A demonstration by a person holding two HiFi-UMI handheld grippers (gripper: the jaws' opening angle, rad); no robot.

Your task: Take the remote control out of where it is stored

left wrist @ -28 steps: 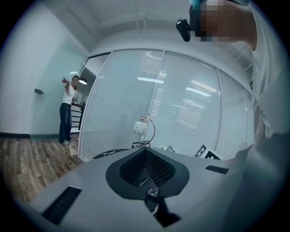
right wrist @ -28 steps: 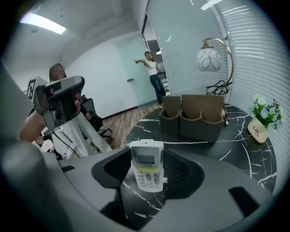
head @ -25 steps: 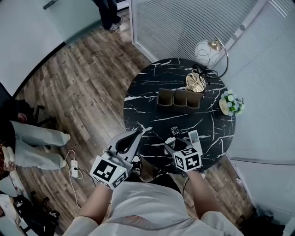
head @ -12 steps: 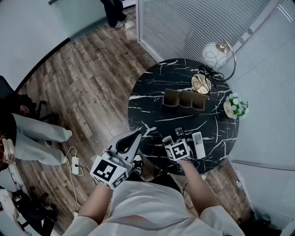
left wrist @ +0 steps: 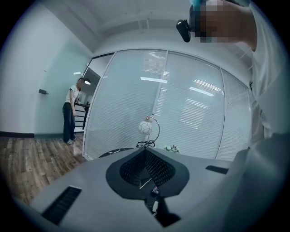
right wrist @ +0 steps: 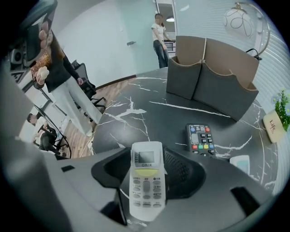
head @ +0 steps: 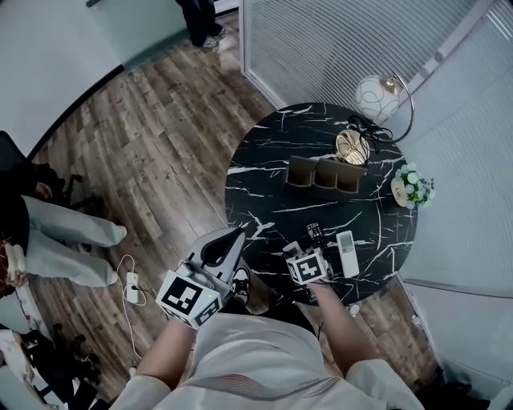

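Note:
A white remote with a yellow band (right wrist: 146,179) lies lengthwise between the jaws of my right gripper (right wrist: 147,156), screen end pointing outward; the gripper is shut on it. In the head view this gripper (head: 298,250) hangs low over the near part of the round black marble table (head: 264,184), tilted steeply down. A black remote with coloured buttons (head: 315,234) (right wrist: 200,137) and another white remote (head: 347,253) lie on the table just beyond. The brown three-pocket organizer (head: 325,176) (right wrist: 213,72) stands further back. My left gripper (head: 239,234) (left wrist: 146,152) hovers off the table's left edge, shut and empty.
At the table's far side are a white globe lamp (head: 377,98), a gold dish (head: 353,146) and a small flower pot (head: 413,186). A glass wall with blinds rises behind. A person sits at the left (head: 56,232); another stands far off (head: 196,20). A power strip (head: 132,288) lies on the floor.
My right gripper has sunk toward the table with the white remote and tipped further down, ending near the black remote. The left gripper has stayed put.

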